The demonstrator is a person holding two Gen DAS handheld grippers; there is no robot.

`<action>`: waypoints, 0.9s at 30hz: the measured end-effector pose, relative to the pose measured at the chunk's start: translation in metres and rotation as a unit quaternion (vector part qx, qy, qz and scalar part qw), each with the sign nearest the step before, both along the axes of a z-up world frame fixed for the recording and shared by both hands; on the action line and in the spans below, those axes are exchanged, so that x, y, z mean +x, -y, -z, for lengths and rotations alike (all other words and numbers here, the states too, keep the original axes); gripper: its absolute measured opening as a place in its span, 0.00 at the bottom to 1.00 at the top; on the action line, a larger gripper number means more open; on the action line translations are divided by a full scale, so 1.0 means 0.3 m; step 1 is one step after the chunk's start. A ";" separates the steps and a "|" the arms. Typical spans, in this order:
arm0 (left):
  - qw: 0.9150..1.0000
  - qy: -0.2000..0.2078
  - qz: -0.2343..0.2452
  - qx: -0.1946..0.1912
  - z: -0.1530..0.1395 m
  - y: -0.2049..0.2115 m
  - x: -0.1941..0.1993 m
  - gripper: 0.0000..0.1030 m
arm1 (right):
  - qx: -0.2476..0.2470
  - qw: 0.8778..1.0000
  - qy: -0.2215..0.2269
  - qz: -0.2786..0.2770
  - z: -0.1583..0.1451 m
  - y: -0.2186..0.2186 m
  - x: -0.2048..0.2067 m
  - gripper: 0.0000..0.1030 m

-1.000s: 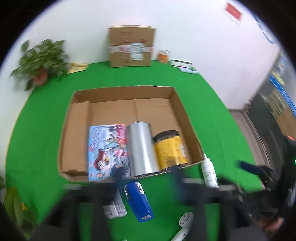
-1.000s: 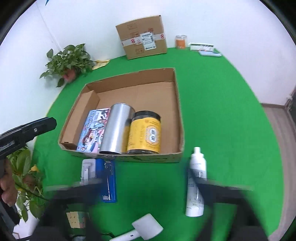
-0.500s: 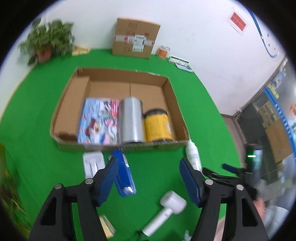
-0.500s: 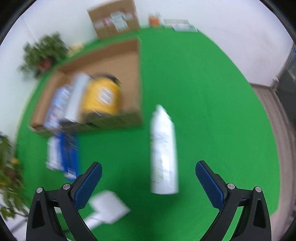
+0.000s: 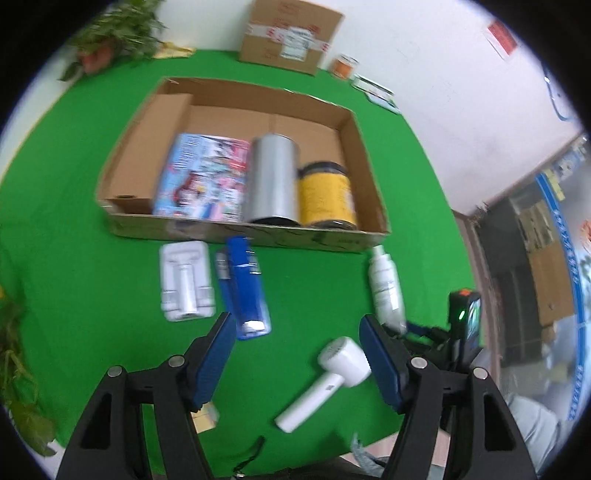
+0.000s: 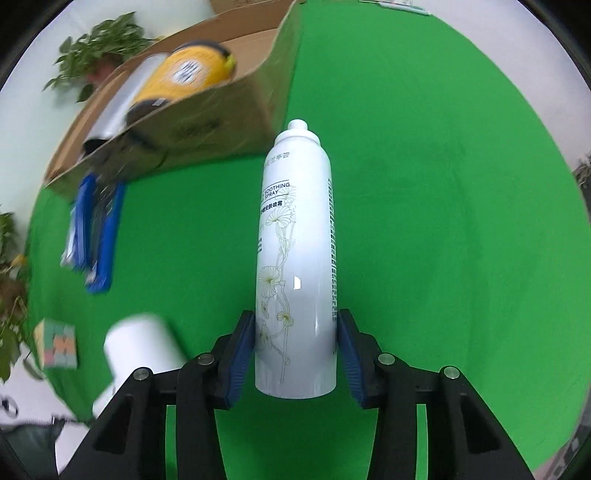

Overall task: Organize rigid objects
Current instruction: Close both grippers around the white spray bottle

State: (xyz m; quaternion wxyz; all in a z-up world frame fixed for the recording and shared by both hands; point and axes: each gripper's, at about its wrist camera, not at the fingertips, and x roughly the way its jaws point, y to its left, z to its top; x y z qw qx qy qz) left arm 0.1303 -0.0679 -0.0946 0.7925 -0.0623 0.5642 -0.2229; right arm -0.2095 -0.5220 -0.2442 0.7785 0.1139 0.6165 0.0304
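Note:
A white spray bottle lies on the green cloth, just off the near right corner of the open cardboard box. My right gripper is closing on the bottle's lower body, and both blue pads touch its sides. My left gripper hangs open above the cloth with nothing between its fingers. A blue stapler lies just beyond its left fingertip. A white hand fan lies by its right finger. The same bottle shows at the right of the left wrist view.
The box holds a colourful booklet, a silver can and a yellow jar, all lying flat. A white packaged item lies left of the stapler. A colour cube, potted plants and a taped carton ring the cloth.
My right gripper has dropped to the spray bottle and drawn its wide jaws in against it. My left gripper has sunk nearer the stapler and fan, its jaws somewhat narrower.

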 end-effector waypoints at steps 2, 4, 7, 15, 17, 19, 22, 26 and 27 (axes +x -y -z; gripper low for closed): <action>0.999 -0.015 0.025 -0.014 0.014 0.058 0.023 0.67 | -0.013 1.000 0.003 -0.012 -0.006 -0.029 -0.102 0.41; 0.997 -0.050 0.053 -0.039 0.049 0.124 0.048 0.67 | -0.030 0.999 0.007 -0.017 -0.010 -0.053 -0.197 0.41; 0.989 -0.095 0.091 -0.063 0.115 0.233 0.080 0.67 | -0.062 0.998 0.016 -0.009 -0.029 -0.067 -0.287 0.66; 0.961 -0.172 0.213 -0.043 0.310 0.585 0.090 0.67 | 0.009 0.996 0.041 0.073 -0.073 0.038 -0.361 0.95; 0.952 -0.191 0.237 -0.039 0.358 0.665 0.081 0.67 | 0.031 0.996 0.031 0.074 -0.057 0.058 -0.310 0.83; 0.943 -0.216 0.252 -0.037 0.412 0.732 0.076 0.67 | 0.041 0.997 0.023 0.063 -0.032 0.040 -0.275 0.71; 0.929 -0.253 0.270 -0.028 0.504 0.814 0.059 0.67 | 0.038 0.998 0.020 0.056 -0.017 0.024 -0.260 0.58; 0.922 -0.281 0.268 0.012 0.600 0.848 0.042 0.67 | 0.049 0.996 0.011 0.068 0.016 0.015 -0.230 0.42; 0.922 -0.284 0.263 0.017 0.614 0.846 0.038 0.67 | 0.051 0.996 0.011 0.072 0.016 0.014 -0.230 0.42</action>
